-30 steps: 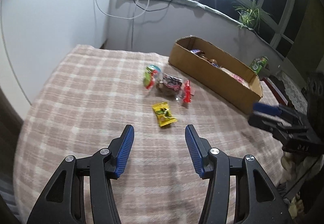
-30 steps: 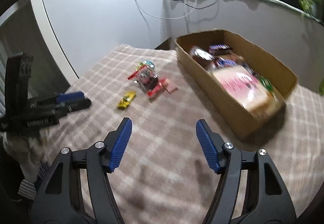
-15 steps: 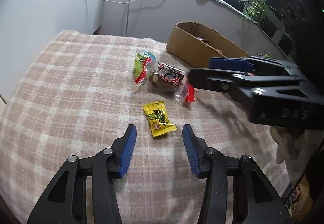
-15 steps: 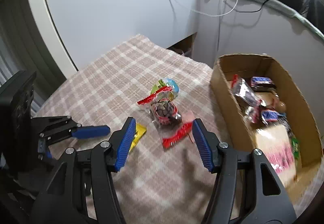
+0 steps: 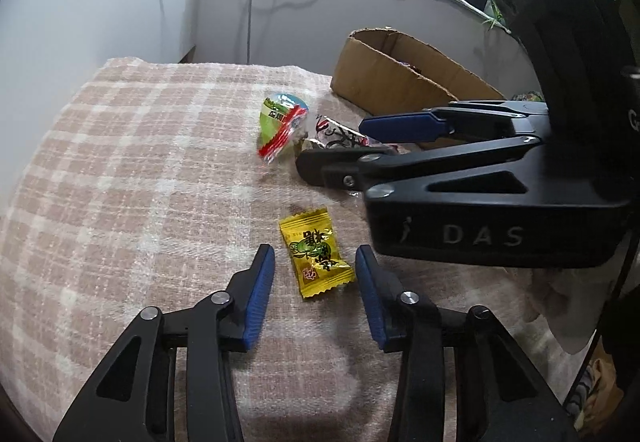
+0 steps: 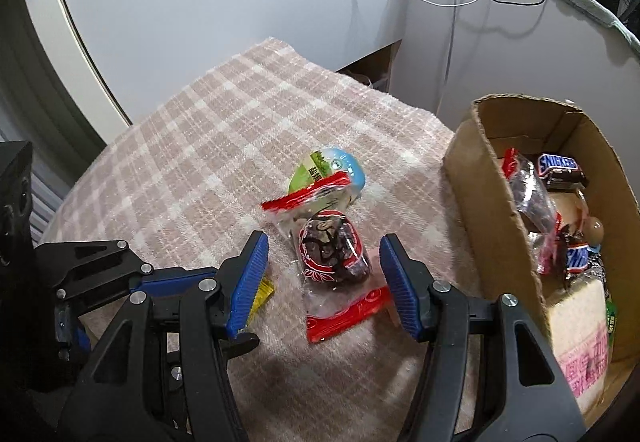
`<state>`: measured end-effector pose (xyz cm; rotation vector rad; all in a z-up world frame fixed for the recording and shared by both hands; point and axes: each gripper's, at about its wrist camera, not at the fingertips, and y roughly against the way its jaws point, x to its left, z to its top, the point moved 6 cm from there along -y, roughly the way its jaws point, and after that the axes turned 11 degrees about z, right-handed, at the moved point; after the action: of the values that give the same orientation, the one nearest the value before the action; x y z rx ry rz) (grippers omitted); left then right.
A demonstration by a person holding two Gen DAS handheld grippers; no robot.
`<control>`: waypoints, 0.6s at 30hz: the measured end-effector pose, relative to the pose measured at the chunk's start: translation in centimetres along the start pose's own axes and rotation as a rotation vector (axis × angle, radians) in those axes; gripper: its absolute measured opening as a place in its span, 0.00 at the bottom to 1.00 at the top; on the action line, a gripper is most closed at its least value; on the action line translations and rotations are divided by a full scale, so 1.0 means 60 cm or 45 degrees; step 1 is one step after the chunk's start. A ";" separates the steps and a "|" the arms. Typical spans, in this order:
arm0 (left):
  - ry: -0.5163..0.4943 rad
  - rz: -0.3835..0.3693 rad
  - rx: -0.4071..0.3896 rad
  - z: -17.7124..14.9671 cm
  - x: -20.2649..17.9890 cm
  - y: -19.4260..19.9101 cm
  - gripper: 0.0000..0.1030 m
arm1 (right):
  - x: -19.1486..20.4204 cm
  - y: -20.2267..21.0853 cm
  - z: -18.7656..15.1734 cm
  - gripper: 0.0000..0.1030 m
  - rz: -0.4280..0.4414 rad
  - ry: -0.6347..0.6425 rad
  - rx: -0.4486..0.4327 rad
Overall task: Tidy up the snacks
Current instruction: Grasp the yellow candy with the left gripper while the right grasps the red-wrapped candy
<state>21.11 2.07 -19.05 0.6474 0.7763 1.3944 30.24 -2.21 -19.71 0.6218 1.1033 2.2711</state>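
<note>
Our left hand-held gripper (image 5: 315, 274) hangs wide around the yellow candy (image 5: 316, 256) near the surface's (image 5: 120, 162) front edge; our right hand-held gripper (image 6: 324, 274) gapes astride the red-sealed snack pack (image 6: 334, 254). Both are at the grasp step; next, we close, then lift toward the cardboard box (image 6: 500, 238).

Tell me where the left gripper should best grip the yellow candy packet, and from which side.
Probably across the plump middle of the yellow candy packet, coming straight down from above. It lies flat on the checked cloth, long axis running away from the open left gripper, so the pads already flank its long sides; the crimped ends are thin.
</note>
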 end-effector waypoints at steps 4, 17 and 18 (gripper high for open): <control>0.030 0.006 -0.002 0.001 0.011 -0.003 0.25 | -0.001 -0.018 -0.005 0.51 -0.010 0.004 0.044; 0.067 -0.030 0.014 -0.004 0.027 0.003 0.22 | 0.005 0.004 -0.007 0.36 0.000 -0.041 -0.003; 0.074 -0.029 0.015 -0.005 0.030 0.005 0.22 | 0.008 0.011 -0.007 0.36 -0.002 -0.039 -0.014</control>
<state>20.74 3.84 -19.18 0.6075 0.8362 1.3940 29.47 -2.49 -19.33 0.6494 1.0752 2.2576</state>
